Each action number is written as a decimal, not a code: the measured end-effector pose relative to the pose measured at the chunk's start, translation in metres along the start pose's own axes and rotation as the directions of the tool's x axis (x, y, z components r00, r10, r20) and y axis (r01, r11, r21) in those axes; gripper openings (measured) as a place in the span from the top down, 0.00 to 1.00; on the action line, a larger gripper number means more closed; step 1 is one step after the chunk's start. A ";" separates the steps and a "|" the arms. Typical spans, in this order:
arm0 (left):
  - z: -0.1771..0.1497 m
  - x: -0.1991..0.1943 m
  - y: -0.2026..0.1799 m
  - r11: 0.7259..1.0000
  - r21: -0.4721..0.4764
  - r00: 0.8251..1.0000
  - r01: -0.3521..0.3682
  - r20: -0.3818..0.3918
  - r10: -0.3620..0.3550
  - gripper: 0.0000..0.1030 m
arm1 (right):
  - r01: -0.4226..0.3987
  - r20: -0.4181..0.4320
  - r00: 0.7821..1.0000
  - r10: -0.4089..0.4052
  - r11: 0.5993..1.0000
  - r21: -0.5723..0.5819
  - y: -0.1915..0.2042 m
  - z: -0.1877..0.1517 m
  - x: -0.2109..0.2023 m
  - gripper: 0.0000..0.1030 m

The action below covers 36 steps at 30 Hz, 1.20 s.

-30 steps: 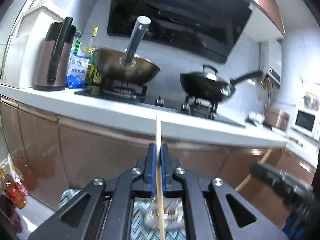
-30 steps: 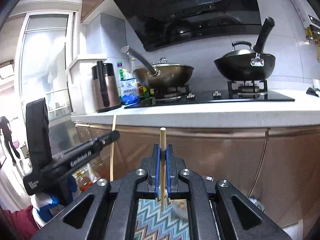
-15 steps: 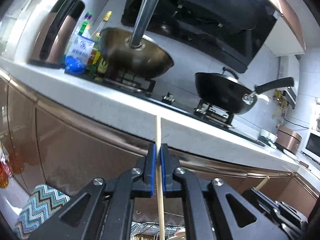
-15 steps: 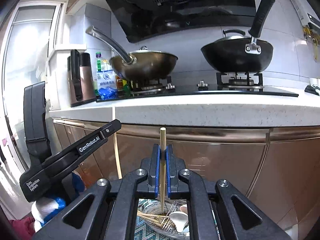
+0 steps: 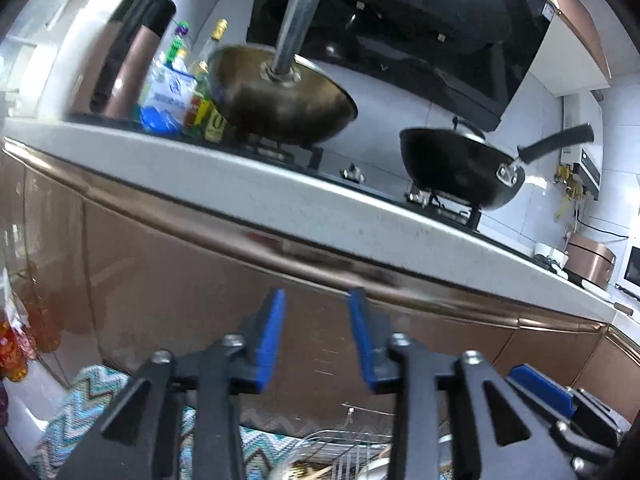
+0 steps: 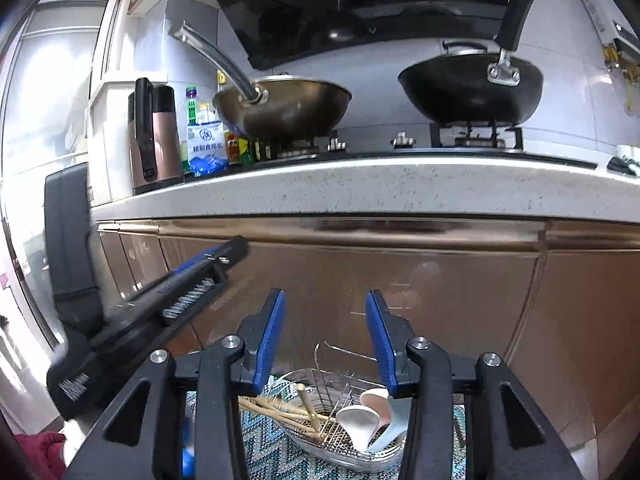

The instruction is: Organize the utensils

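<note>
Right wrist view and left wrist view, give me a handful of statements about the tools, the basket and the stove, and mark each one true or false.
1. The right tool is open with nothing between its pads. True.
2. The left tool is clamped on a chopstick. False: its pads stand apart and hold nothing.
3. Wooden chopsticks lie in the wire basket below the right tool. True.
4. The white spoons lie on the counter beside the stove. False: they sit in the wire basket, beside the chopsticks.
5. The black wok has a lid on it. True.
6. The basket stands on bare floor. False: it rests on a zigzag-patterned cloth.
</note>
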<state>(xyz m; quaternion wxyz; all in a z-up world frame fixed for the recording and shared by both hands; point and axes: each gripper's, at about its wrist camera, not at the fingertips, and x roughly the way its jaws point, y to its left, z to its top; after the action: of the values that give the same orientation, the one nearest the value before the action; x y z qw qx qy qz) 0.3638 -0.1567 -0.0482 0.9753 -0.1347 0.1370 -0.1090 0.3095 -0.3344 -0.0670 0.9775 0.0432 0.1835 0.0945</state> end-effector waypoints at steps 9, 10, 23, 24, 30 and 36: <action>0.010 -0.065 0.018 0.995 0.095 0.999 -0.042 -0.026 0.045 0.48 | 0.050 0.052 0.997 -0.050 0.999 -0.003 0.015 -0.001 -0.061 0.39; 0.010 -0.073 0.021 0.994 0.100 0.998 -0.046 -0.034 0.050 0.48 | 0.057 0.058 0.997 -0.057 0.998 -0.003 0.017 -0.002 -0.070 0.36; -0.027 -0.187 0.044 0.978 0.183 0.992 -0.099 -0.064 0.113 0.41 | 0.165 0.050 0.985 -0.163 0.986 -0.024 0.054 -0.062 -0.170 0.07; -0.029 -0.195 0.047 0.978 0.184 0.991 -0.102 -0.064 0.115 0.40 | 0.172 0.050 0.984 -0.170 0.985 -0.026 0.056 -0.066 -0.177 0.04; -0.040 -0.238 0.058 0.974 0.197 0.990 -0.115 -0.060 0.129 0.35 | 0.234 0.072 0.970 -0.232 0.972 -0.027 0.070 -0.085 -0.218 0.00; -0.045 -0.271 0.065 0.965 0.221 0.987 -0.138 -0.044 0.152 0.31 | 0.279 0.094 0.957 -0.275 0.960 -0.037 0.081 -0.096 -0.245 0.00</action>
<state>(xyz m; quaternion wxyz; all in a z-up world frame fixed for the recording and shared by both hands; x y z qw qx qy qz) 0.1079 -0.0385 -0.0444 0.9849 -0.0133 0.1633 -0.0557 0.0370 -0.2994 -0.0606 0.9890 -0.0031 0.1422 -0.0408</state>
